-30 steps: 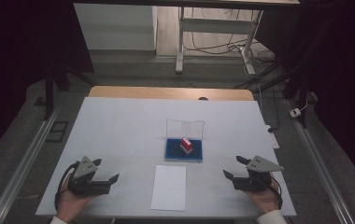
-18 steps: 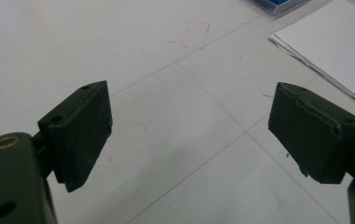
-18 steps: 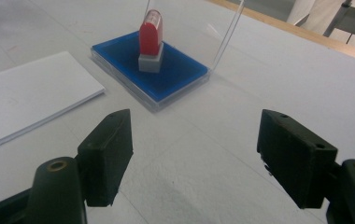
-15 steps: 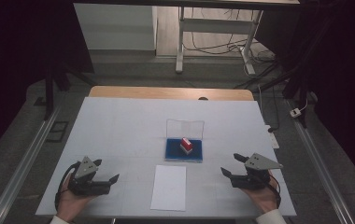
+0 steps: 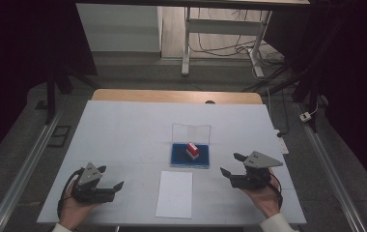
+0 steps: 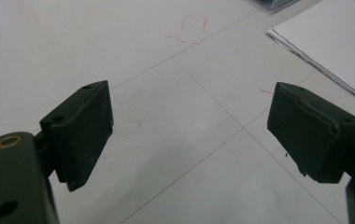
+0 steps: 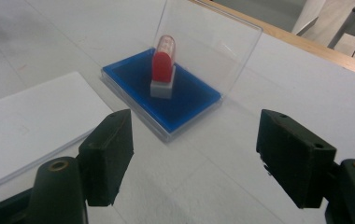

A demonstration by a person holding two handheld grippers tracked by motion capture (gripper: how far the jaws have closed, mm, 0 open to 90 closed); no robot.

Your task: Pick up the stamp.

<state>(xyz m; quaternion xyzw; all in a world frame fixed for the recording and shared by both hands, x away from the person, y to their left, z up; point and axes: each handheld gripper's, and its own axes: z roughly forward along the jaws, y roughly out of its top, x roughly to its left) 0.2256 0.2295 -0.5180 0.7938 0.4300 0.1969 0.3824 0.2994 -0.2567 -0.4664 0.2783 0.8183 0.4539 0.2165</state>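
Since the earlier frame, the right gripper (image 5: 231, 165) edges toward the stamp (image 5: 192, 151), jaws easing slightly inward yet wide and empty. From above, the stamp stands upright on its blue ink pad (image 5: 179, 157), paper (image 5: 175, 193) just before it, probably for stamping. The left gripper (image 6: 189, 135) rests wide, empty, left of the stamp. The right gripper's own camera faces the stamp (image 7: 163, 67).

Table (image 5: 123, 135) evenly lit, surroundings dark; high view soft, gripper views sharper, faint shadows.
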